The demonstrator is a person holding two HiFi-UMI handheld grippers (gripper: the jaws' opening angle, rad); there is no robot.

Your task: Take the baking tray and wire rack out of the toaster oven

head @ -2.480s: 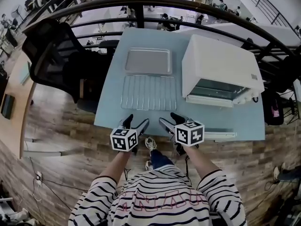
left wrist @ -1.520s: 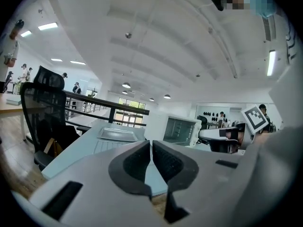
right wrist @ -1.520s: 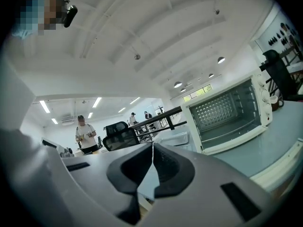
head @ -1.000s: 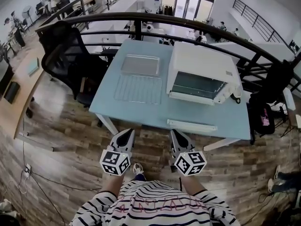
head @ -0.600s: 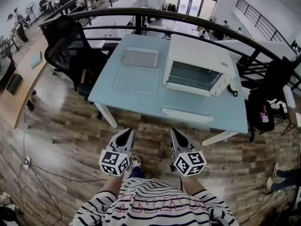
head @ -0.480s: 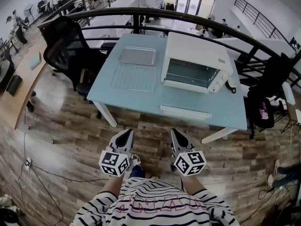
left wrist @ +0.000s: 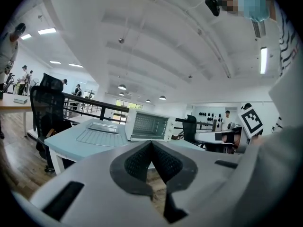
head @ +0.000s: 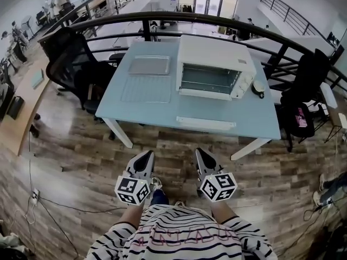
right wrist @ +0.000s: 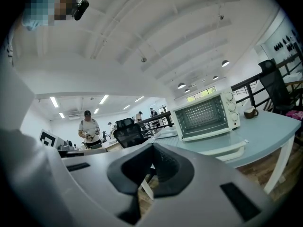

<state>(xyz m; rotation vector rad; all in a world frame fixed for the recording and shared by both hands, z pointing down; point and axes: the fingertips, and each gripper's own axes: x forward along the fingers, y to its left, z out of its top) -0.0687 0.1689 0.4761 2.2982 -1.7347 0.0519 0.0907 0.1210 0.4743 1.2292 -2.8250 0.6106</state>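
Note:
The baking tray lies flat at the table's far left, and the wire rack lies just in front of it. To their right stands the white toaster oven with its door shut. Both show small in the left gripper view too: the tray, the rack and the oven. My left gripper and right gripper hang over the wooden floor, well short of the table. Both are shut and hold nothing. In the right gripper view the oven stands far beyond the shut right gripper.
A long white strip lies near the light-blue table's front edge, and a mug stands right of the oven. A black office chair stands left of the table, a dark railing curves behind it, and a bag hangs at the right.
Both grippers stood open at the table's front edge, then shut. Since then I have backed away over the floor and the table has drawn further off. Tray and rack have not moved.

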